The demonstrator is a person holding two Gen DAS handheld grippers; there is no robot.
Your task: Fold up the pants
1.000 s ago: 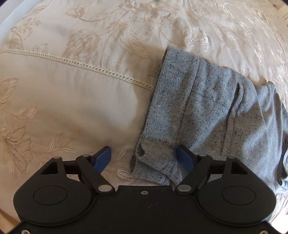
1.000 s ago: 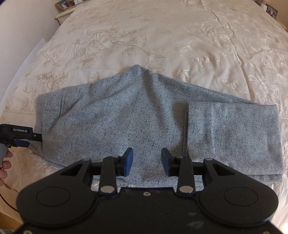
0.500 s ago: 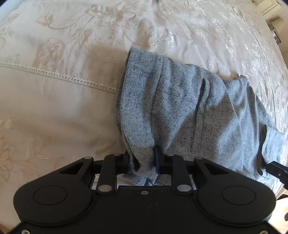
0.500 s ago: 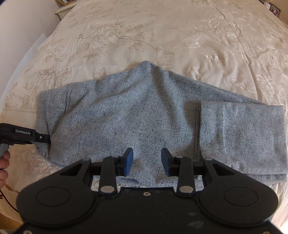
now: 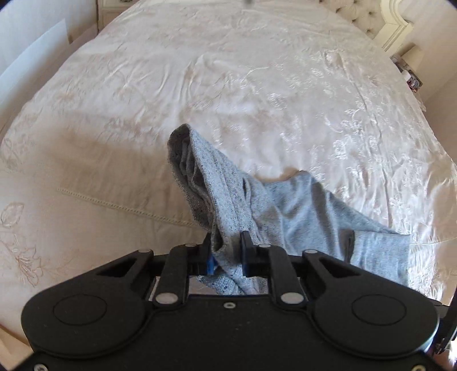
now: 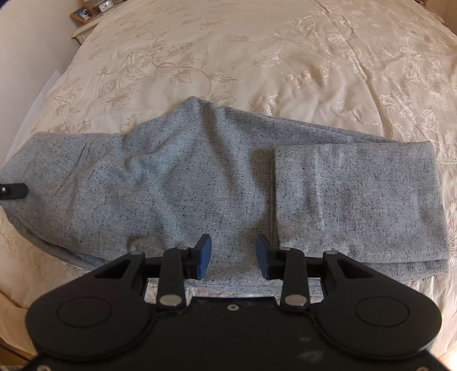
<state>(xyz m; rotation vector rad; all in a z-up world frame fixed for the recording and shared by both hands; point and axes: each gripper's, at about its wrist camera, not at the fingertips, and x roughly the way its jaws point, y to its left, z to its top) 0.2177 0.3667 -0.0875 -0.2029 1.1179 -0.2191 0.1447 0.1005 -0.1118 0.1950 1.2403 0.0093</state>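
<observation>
Grey speckled pants [image 6: 177, 177] lie across the bed, with one end folded over on the right [image 6: 357, 194]. My left gripper [image 5: 227, 254] is shut on the waistband end of the pants [image 5: 222, 199] and holds it lifted off the cover, the cloth hanging down to the right. Its tip shows at the left edge of the right wrist view [image 6: 14, 191]. My right gripper [image 6: 233, 254] is open and empty, hovering over the near edge of the pants at their middle.
The cream floral bedspread [image 5: 257, 71] covers the whole bed. A lace seam [image 5: 120, 204] runs across it at the left. A nightstand with picture frames [image 6: 85, 14] stands at the far left; a padded headboard [image 5: 368, 17] is at the far right.
My left gripper closed on the waistband end and lifted it up off the bed. The right gripper stayed open over the pants' near edge, moving slightly closer.
</observation>
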